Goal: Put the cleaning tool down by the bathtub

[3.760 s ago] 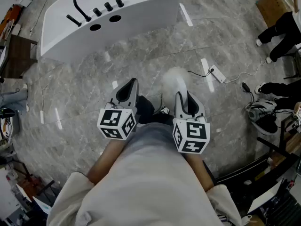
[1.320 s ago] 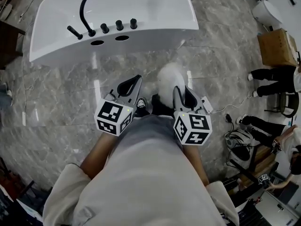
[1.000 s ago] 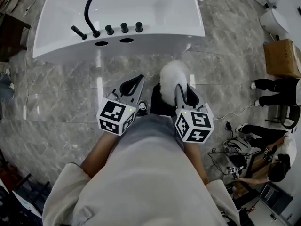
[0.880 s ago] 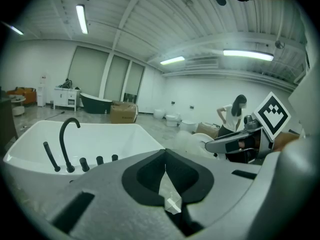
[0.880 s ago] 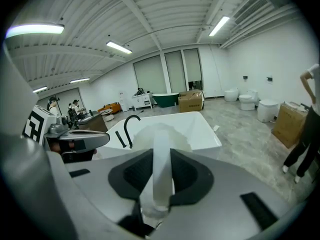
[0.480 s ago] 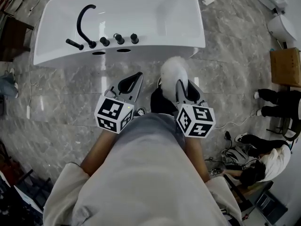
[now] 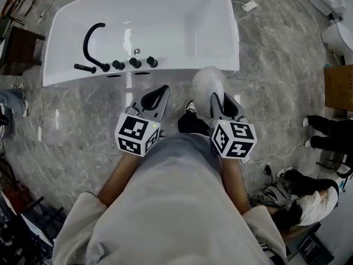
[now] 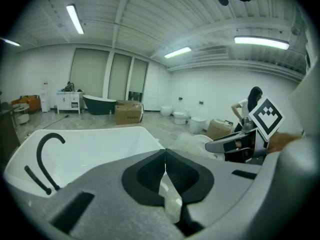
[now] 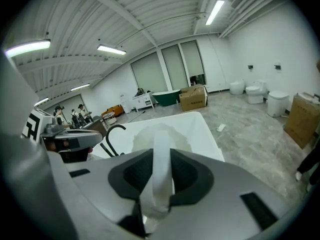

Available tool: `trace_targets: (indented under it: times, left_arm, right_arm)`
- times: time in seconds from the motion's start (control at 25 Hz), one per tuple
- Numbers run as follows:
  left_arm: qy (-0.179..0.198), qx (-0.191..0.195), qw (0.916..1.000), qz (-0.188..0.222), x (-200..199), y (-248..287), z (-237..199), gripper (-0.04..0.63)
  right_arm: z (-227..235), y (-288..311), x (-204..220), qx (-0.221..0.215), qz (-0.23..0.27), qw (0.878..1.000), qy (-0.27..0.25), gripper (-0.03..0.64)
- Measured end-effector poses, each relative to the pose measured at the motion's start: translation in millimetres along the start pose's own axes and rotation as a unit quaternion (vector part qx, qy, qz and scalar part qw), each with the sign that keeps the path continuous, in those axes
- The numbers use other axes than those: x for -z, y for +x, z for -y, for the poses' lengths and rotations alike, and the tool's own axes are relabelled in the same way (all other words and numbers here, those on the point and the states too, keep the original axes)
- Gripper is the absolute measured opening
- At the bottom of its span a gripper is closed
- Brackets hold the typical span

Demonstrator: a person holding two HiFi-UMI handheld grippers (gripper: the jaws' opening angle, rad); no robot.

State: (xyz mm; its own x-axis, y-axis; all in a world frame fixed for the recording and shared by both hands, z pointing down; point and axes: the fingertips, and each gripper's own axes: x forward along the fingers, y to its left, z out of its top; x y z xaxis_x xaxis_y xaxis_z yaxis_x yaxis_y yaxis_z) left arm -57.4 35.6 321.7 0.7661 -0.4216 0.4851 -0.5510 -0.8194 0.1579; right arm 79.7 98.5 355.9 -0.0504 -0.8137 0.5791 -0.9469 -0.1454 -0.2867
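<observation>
Tool (image 7: 207,83): white, with a fluffy head; carried above the floor, just short of the tub's near wall.
Right gripper (image 7: 219,99): clamped on the tool's flat white handle (image 9: 161,159).
Left gripper (image 7: 156,95): jaws pressed together, nothing between them; beside the right one.
Long axis: the handle runs out along the right jaws, fluffy head forward, towards the tub.
Tub (image 7: 165,70): white, straight ahead; its right end lies nearest the tool.
Key relation: the floor beside the tub is below and just ahead of the tool, so lowering looks like the next move.
Nearby: a black faucet (image 7: 88,43) on the tub's left; the person's shoe (image 7: 189,106) under the grippers.
In the way: probably only the shoe; the cable (image 7: 270,156) lies well apart.
</observation>
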Motion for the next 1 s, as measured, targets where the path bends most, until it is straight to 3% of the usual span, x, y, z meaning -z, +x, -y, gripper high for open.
trace_targets:
  times: [0.44,1.0]
  left_arm:
    - [-0.027,-0.007,0.9996,0.008,-46,60,-2,0.009]
    - [-0.080,-0.047,0.9957,0.003,-32,79,-26,0.009]
  right_arm:
    - [58,45,-40,-0.023,-0.008,1.000,0.005,0.086]
    - [87,93,-48,-0.037,-0.047,0.998,-0.013,0.086]
